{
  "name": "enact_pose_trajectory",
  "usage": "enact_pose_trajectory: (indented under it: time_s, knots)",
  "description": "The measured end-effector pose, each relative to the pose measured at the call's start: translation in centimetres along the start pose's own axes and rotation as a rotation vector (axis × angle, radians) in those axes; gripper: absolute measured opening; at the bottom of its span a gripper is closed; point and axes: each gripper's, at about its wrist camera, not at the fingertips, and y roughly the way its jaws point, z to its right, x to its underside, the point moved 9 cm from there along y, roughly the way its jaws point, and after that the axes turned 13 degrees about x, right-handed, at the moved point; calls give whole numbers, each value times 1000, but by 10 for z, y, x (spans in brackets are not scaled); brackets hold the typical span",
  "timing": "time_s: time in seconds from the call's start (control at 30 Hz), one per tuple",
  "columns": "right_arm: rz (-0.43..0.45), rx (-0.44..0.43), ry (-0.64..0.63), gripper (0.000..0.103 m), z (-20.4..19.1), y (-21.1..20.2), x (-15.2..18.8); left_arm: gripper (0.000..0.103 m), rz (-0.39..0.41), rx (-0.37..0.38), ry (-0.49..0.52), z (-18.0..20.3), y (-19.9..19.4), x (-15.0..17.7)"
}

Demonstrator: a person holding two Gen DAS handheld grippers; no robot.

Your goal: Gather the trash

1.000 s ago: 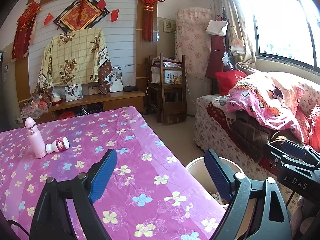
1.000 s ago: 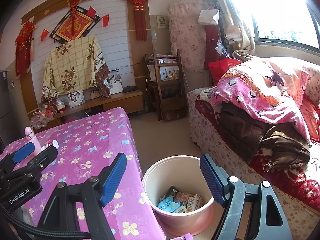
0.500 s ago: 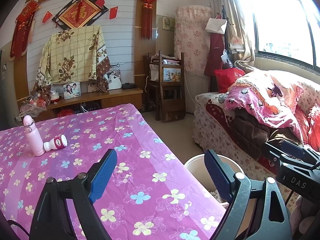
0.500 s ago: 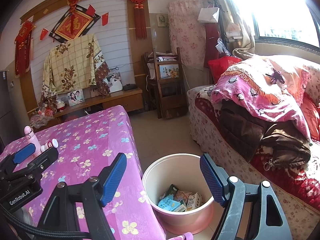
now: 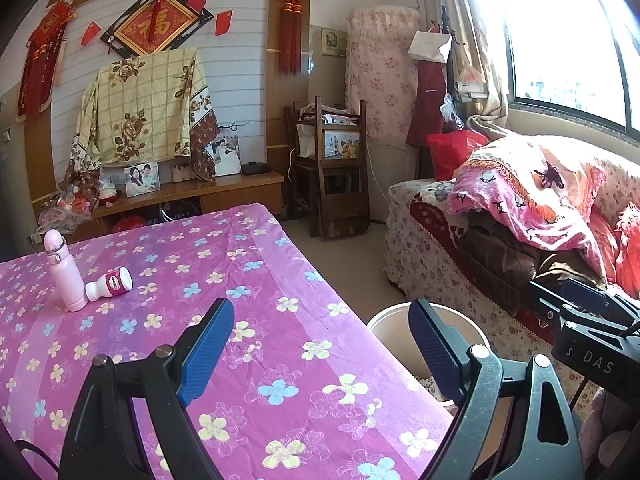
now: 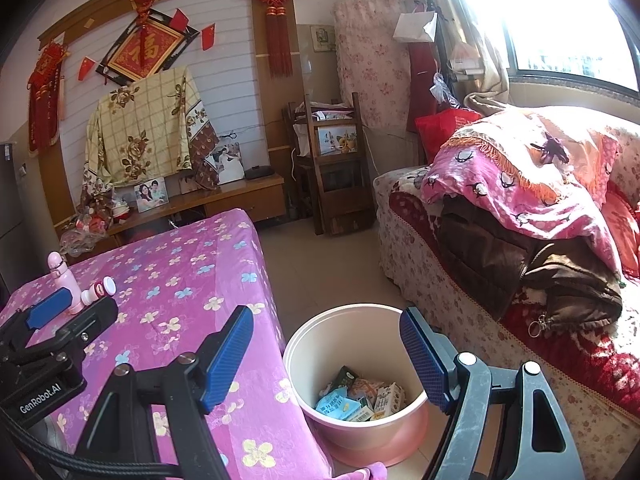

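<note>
White-and-magenta small bottle lies toppled on the tablecloth, at 10 o'clock from left gripper, neck toward 8 o'clock. Left nearer; both it and right gripper gape empty.

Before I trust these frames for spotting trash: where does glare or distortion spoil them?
Left wrist view: window blown out white, fisheye bending the wall panel edges, bottles on the table sharp. Right wrist view: same window glare top right, sunlit sofa blanket partly washed out, cartons in the bin clear.
</note>
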Motion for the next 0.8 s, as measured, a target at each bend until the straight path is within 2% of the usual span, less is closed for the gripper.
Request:
enact_pose_trajectory:
  time_s: [0.8]
  knots:
    - [-23, 6, 0, 79, 6, 5, 2, 89, -26, 14, 14, 6, 7, 6]
